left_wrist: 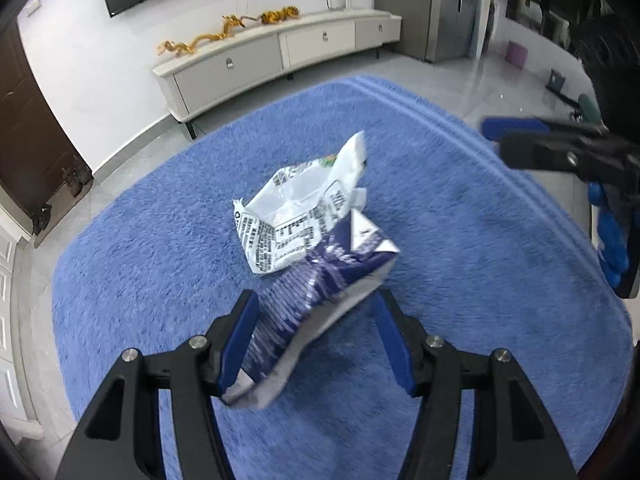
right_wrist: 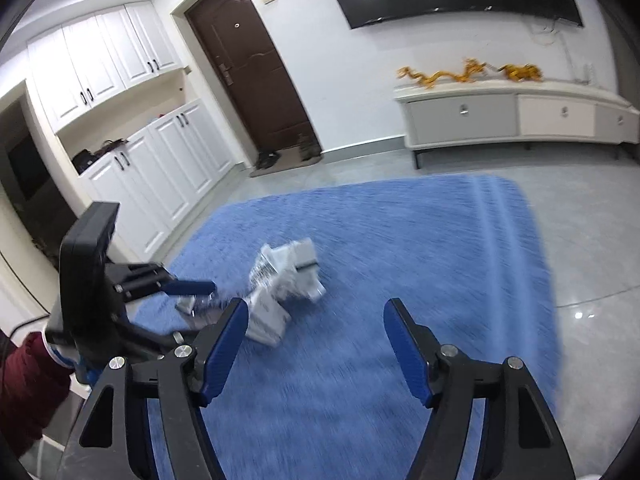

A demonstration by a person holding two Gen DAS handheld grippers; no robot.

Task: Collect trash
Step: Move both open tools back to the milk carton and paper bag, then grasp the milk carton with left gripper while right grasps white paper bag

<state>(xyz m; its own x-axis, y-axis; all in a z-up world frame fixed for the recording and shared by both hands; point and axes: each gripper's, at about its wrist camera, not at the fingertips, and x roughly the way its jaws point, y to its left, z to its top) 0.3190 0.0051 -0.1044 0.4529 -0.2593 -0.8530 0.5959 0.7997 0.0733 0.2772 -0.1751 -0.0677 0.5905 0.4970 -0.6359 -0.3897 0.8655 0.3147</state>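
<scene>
Trash lies on the blue rug (left_wrist: 140,240): a crumpled white wrapper (left_wrist: 296,208) near the rug's middle, and a purple-and-silver snack bag (left_wrist: 320,288) touching its near edge. The left gripper (left_wrist: 316,304) stands spread around the near end of the snack bag. The bag rests against the left pad, while the right pad stands clear of it, so nothing is clamped. The right gripper (right_wrist: 314,314) is likewise spread wide and empty, hovering over the rug with the white wrapper just beyond its left finger.

Risk, as judged: the snack bag is thin and slack. A close on its loose edge alone could let it slide out on lifting. The bag overlaps the white wrapper, so a pull may drag that piece along or flick it across the rug. Both tools work close together and could foul each other.

The left wrist view shows the bag's purple print and its contact with the pad. The right wrist view, blurred, hides that bag almost wholly behind the tools, but shows the left gripper (right_wrist: 192,288) from the side, low over the rug.
</scene>
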